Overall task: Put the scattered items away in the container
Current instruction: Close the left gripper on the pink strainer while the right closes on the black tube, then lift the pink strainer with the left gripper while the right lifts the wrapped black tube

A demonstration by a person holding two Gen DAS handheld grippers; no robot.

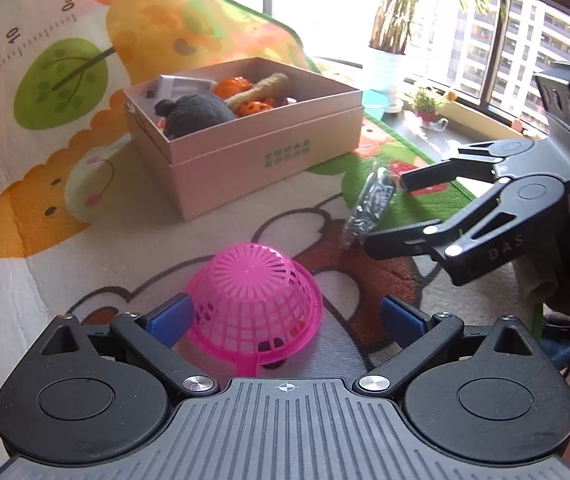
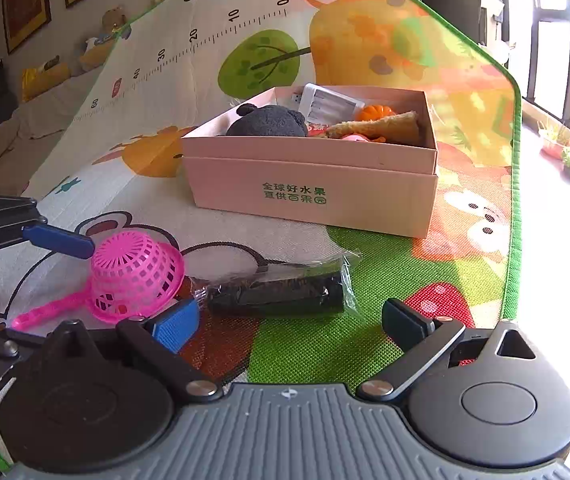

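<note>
Between the spread fingers of the left gripper (image 1: 285,316), in the left wrist view, sits a pink strainer (image 1: 255,298), a small lattice toy turned dome-up on the play mat (image 1: 37,292), its handle pointing back toward the camera. The jaws stand wide open, the left blue pad near the rim or perhaps just touching it; the right pad is well clear. The strainer looks light, thin and springy, so it would likely flex or pop out under a hard squeeze; the stiffer rim or the handle root seems the safer hold. Far left of it stands the pink box (image 1: 245,152), already holding a dark plush toy (image 1: 195,114), orange pieces and a white case. To the right, the right gripper (image 1: 385,212) reaches with parted jaws toward a clear packet (image 1: 371,204) of dark contents.

From the right wrist view, the same packet (image 2: 281,294) lies crosswise on the mat just beyond the open right gripper (image 2: 291,326), neither pad touching it. Its film wrap looks crinkly and slippery, with a firmer dark core; a grip across the middle of that core should hold better than one on the loose film ends. The strainer (image 2: 137,276) lies near left, just beside the packet, with the left gripper (image 2: 25,256) flanking it. The box (image 2: 313,184) stands farther back, open-topped.
</note>
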